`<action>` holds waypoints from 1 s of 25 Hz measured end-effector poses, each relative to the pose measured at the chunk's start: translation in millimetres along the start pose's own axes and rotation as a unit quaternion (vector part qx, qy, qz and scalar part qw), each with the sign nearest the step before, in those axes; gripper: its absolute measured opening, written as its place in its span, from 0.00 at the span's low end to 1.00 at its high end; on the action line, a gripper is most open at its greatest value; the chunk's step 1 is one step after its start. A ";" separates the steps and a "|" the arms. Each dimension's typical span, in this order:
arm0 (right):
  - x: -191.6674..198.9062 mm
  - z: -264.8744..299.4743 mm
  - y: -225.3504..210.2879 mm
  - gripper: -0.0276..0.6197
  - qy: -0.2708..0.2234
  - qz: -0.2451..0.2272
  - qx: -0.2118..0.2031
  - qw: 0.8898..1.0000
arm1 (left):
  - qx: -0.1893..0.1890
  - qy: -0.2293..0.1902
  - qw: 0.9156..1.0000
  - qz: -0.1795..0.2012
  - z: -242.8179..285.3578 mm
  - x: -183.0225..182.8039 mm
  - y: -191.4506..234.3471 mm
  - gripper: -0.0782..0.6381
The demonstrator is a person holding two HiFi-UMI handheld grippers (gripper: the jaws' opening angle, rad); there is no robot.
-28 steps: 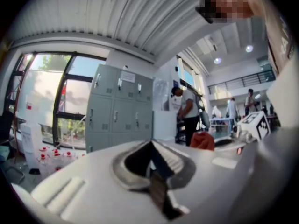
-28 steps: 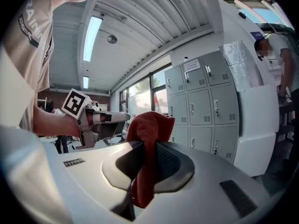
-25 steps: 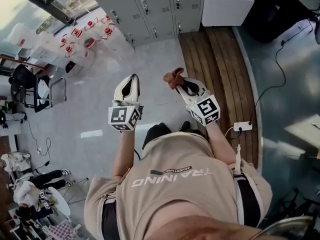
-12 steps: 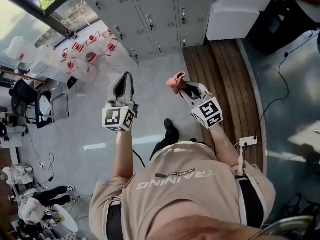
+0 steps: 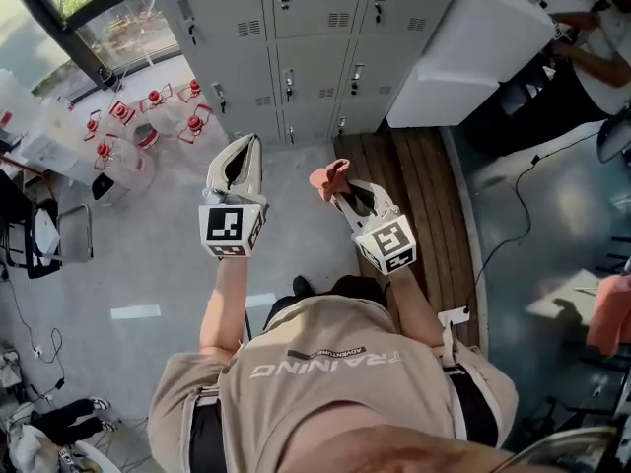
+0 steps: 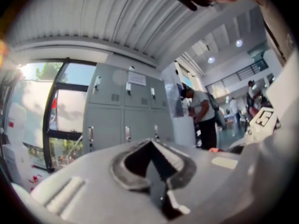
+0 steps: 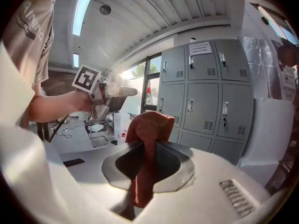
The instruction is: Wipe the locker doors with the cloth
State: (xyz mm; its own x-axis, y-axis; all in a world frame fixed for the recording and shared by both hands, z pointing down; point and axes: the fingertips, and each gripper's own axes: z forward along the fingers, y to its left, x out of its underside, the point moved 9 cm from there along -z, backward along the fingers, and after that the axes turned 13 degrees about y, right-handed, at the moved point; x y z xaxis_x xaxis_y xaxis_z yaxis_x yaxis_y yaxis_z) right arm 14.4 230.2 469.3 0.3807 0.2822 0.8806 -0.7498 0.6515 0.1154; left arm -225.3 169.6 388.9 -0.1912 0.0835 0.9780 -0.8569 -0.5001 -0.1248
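Observation:
A bank of grey locker doors (image 5: 306, 28) stands ahead, also seen in the right gripper view as lockers (image 7: 205, 92) and in the left gripper view as lockers (image 6: 124, 106). My right gripper (image 5: 335, 187) is shut on a reddish-brown cloth (image 5: 329, 175), which sticks up out of the jaws as a bunched cloth (image 7: 147, 139). My left gripper (image 5: 243, 156) is held beside it at the same height, shut with nothing between its jaws. Both grippers are short of the lockers and touch none of them.
A white block-shaped unit (image 5: 463, 42) stands to the right of the lockers beside a wooden strip of floor (image 5: 424, 185). Clear water jugs with red caps (image 5: 148, 126) sit at the left by a window. A person (image 6: 203, 115) stands near the white unit.
The person holding the grippers has walked toward the lockers, which now fill more of the head view. Both grippers keep their places, the right still holding the cloth.

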 end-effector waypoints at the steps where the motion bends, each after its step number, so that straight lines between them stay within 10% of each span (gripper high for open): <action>1: -3.1 5.8 -4.3 0.10 0.005 0.003 0.001 1.000 | 0.006 0.004 1.000 -0.008 7.3 -0.7 4.2 0.11; 25: -59.9 176.6 -252.5 0.10 -0.054 0.001 -0.053 0.997 | -0.015 0.028 0.997 -0.075 261.7 -34.3 66.6 0.12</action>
State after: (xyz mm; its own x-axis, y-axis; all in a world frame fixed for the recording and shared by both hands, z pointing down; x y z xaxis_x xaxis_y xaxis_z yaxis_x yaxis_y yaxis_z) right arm 85.3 -75.6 468.6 0.3144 0.2097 0.9258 -0.6869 0.7234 0.0694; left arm -150.5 -92.2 390.8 -0.0867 0.2040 0.9751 -0.8920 -0.4518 0.0151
